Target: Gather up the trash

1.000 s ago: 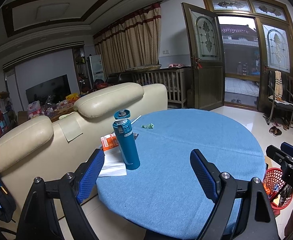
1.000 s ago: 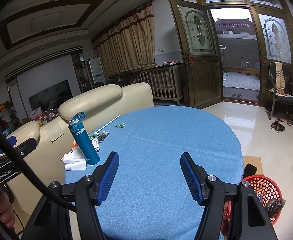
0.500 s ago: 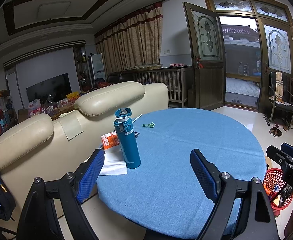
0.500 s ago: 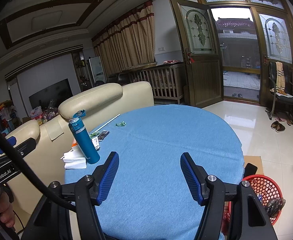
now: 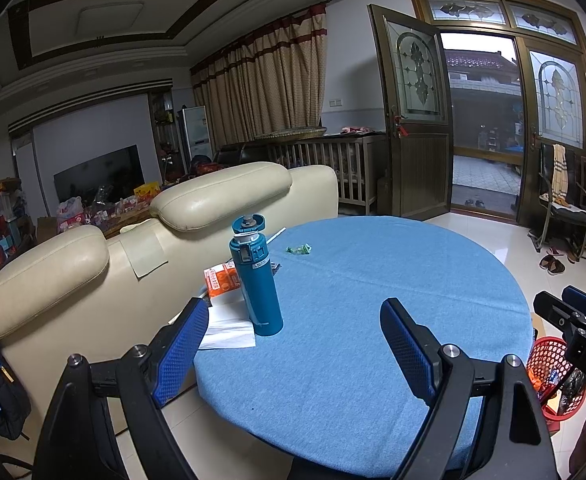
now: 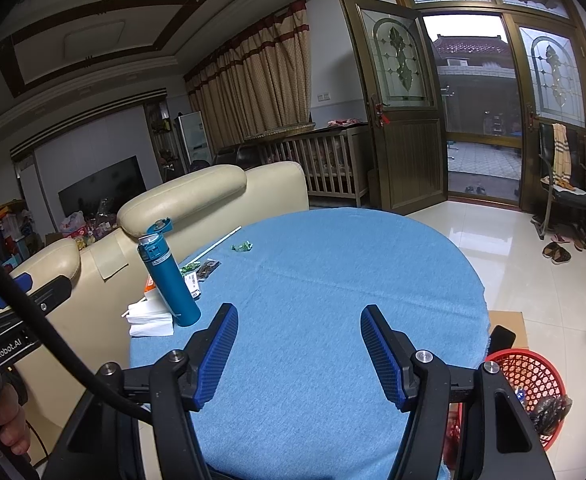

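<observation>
The round blue-clothed counter (image 6: 333, 280) lies bare across its middle and right side, giving open passage toward the small green crumpled wrapper (image 6: 242, 246) at the far edge. The tall teal flask (image 6: 169, 280), upright beside white folded paper (image 6: 149, 318), crowds the left edge.

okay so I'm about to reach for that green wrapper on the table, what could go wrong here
The green wrapper lies far across the table, so it may be a long reach. The tall teal bottle stands open-lidded beside the left gripper's likely path, so a careless sweep could topple it.
</observation>
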